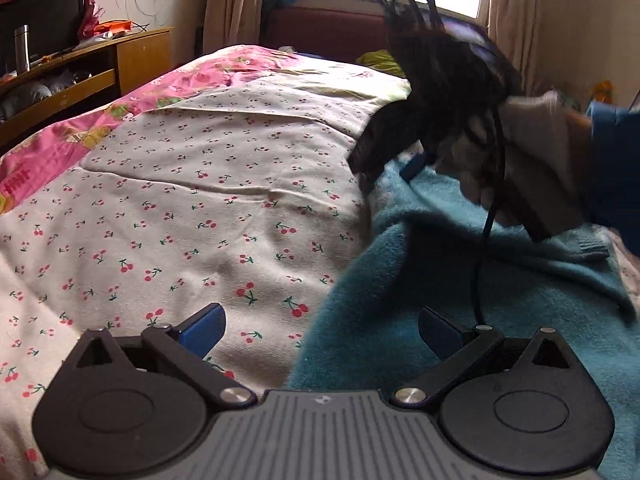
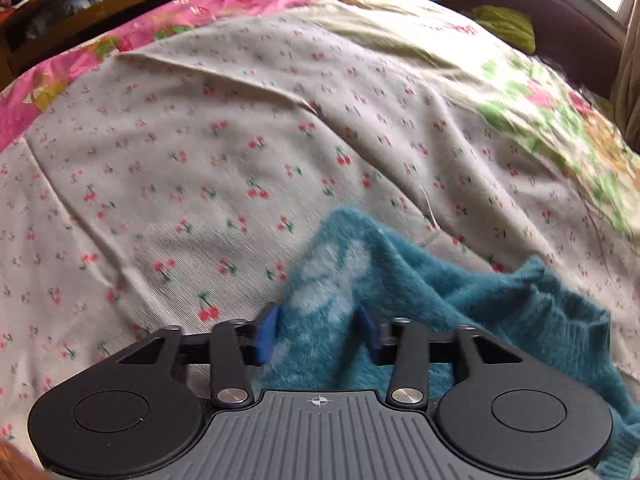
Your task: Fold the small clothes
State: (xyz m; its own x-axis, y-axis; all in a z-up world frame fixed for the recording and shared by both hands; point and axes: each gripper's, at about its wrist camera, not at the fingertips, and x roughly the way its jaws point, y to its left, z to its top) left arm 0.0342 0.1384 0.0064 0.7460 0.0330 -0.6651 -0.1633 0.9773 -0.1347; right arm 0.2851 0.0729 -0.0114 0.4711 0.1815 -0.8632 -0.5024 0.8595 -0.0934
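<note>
The right gripper is pinching the teal sweater lower right on the bedsheet, so carry it over low and even while the left gripper (fingers spread, holding nothing) pins the rest.

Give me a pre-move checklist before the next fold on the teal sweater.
1. Right gripper closed on the teal sweater: ok, fabric sits bunched between its fingers.
2. Left gripper open and free: ok, nothing between its fingers.
3. Left gripper lined up on the sweater edge: ok, the edge runs between its fingers.
4. Sweater lying flat: not ok, it is bunched and lifted.
5. Cherry-print sheet free for the fold: ok, only creases.
6. Sleeve positions: cannot tell.
</note>
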